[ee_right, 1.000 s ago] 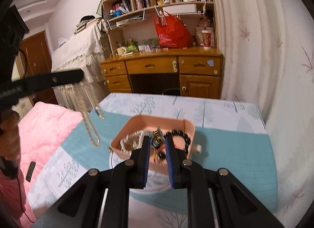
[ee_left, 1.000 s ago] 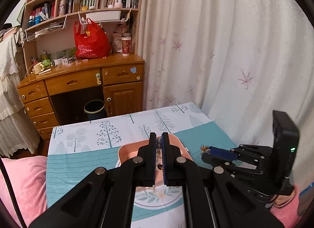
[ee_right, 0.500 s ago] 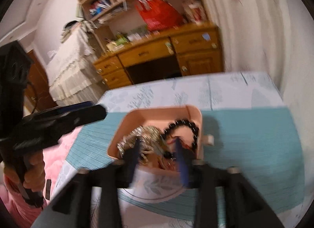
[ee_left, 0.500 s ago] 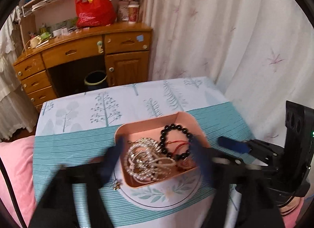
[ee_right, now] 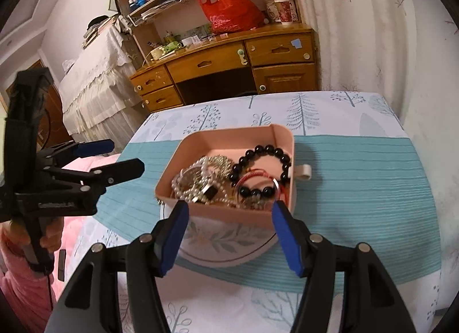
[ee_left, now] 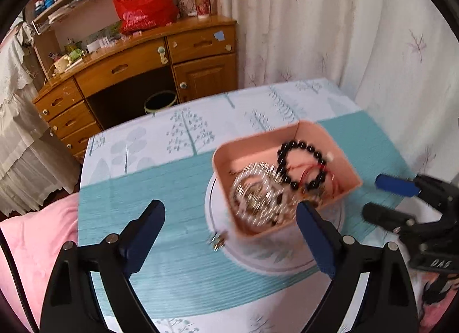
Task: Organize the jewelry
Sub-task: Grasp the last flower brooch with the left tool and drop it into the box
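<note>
Jewelry lies heaped in one pink tray that stands on one white plate on the cloth-covered worktop: one black bead bracelet, one red cord bracelet and a tangle of silvery chains too knotted to count. Two grippers hover near it, each with nothing between its blue pads. The left hand-held gripper has just been opening and stands wide, while the right hand-held gripper, also just opening, is parted about the tray's near wall without touching it.
</note>
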The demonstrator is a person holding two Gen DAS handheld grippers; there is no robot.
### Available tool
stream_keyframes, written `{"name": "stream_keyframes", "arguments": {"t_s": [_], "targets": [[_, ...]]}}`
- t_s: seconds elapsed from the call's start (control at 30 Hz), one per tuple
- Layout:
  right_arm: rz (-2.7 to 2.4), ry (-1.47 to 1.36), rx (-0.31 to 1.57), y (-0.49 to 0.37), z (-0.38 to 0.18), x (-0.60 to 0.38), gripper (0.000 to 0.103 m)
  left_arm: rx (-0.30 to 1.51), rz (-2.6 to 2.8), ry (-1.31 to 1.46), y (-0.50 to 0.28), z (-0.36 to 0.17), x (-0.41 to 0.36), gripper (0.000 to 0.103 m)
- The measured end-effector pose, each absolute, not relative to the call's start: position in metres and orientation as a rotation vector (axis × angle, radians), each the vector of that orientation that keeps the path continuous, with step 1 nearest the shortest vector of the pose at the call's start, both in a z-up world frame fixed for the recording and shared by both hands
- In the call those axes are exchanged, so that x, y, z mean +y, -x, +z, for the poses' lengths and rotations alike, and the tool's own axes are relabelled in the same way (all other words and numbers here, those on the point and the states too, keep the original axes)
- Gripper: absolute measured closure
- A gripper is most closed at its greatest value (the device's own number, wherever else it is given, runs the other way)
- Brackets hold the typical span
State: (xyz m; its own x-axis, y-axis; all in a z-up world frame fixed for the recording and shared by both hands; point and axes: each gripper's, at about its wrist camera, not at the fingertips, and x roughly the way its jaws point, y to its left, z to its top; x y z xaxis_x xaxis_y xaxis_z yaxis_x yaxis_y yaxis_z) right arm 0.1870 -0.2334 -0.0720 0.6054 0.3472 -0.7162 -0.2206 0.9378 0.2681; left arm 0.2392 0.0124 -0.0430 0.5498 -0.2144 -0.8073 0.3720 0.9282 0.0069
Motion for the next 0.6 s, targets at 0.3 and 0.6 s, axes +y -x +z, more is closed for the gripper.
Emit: {"name": "stream_keyframes", "arguments": {"t_s": [0.3,0.6], "targets": [[0.329,-0.168,0.901,-0.165,-0.09,-0.223,0.042,0.96,-0.455,-0.213,-0.229,-0.087,0.045,0.011],[0.283,-0.166,0.974,-0.151,-0.115,-0.223,0.042,0.924,-0.541,-0.197,-0.232,-0.118,0.057,0.016]]}}
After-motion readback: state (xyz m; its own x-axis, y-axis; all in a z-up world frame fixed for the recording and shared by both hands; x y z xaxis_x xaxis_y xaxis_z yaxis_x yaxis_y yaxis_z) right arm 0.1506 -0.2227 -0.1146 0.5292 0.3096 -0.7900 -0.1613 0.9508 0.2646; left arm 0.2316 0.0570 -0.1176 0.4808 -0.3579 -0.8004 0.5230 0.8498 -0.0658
